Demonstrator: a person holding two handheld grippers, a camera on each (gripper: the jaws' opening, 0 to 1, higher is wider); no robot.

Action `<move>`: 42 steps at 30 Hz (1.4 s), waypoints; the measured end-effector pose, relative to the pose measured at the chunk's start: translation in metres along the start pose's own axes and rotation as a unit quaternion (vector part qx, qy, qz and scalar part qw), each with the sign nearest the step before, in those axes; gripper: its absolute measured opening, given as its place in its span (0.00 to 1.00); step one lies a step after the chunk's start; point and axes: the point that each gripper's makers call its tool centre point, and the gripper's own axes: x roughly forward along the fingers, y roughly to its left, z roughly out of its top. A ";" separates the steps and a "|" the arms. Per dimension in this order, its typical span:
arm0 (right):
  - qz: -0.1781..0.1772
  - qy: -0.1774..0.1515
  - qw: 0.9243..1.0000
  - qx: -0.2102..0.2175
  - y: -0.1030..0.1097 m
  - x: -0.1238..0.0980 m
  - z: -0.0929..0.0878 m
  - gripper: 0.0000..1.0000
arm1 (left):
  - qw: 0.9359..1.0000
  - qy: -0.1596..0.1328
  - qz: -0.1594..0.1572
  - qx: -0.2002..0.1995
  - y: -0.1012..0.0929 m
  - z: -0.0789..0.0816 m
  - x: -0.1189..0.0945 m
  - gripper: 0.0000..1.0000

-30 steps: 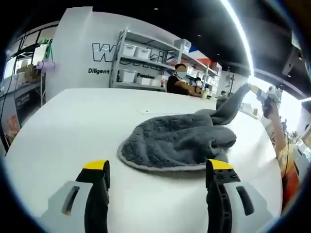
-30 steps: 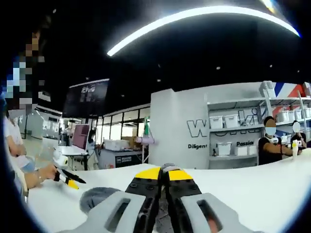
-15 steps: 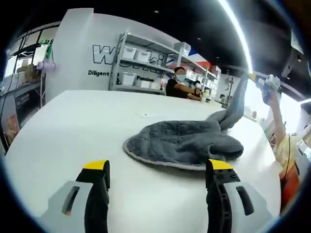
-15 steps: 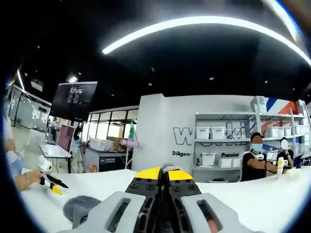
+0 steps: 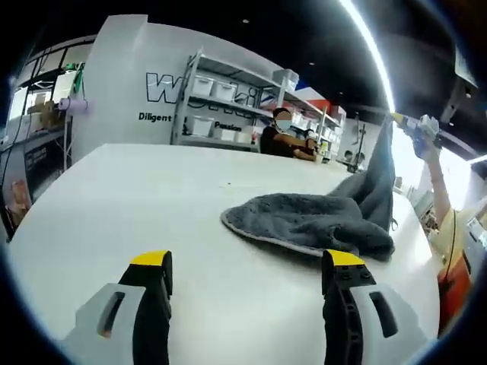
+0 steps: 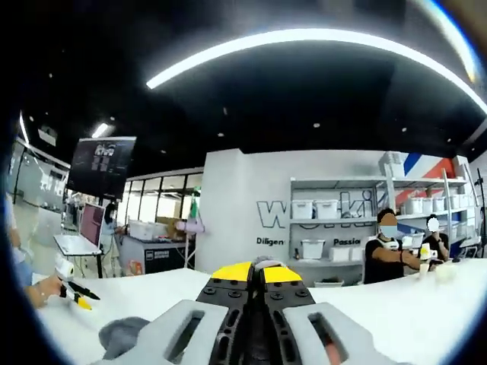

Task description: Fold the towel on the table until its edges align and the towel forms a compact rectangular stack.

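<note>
Our right gripper (image 6: 257,275), jaws closed on a corner of the grey towel (image 5: 319,220), held it high at the frame's right; our left gripper (image 5: 247,266) hung wide open, empty, over the white table (image 5: 114,198). We judged the pinched corner might slip, dropping the towel bunched.

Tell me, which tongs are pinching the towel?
The right tongs: shut on a corner of the grey towel, lifting it. The left tongs are open, holding nothing.

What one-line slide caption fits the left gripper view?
Open left gripper faces a grey towel on the white table, one corner lifted high by the right gripper.
</note>
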 end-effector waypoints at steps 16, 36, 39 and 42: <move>-0.116 0.108 0.987 0.030 -0.059 -0.112 -0.129 0.00 | 1.000 0.002 -0.001 -0.001 0.000 -0.001 0.001 0.79; -0.106 0.347 0.930 -0.059 -0.055 -0.172 -0.282 0.00 | 1.000 0.002 -0.003 -0.001 -0.003 -0.002 0.002 0.79; -0.116 0.363 0.922 -0.064 -0.059 -0.176 -0.293 0.00 | 1.000 0.001 -0.005 -0.002 -0.005 -0.003 0.002 0.79; -0.114 0.369 0.920 -0.066 -0.058 -0.178 -0.299 0.01 | 1.000 -0.001 -0.006 -0.002 -0.006 -0.001 0.001 0.79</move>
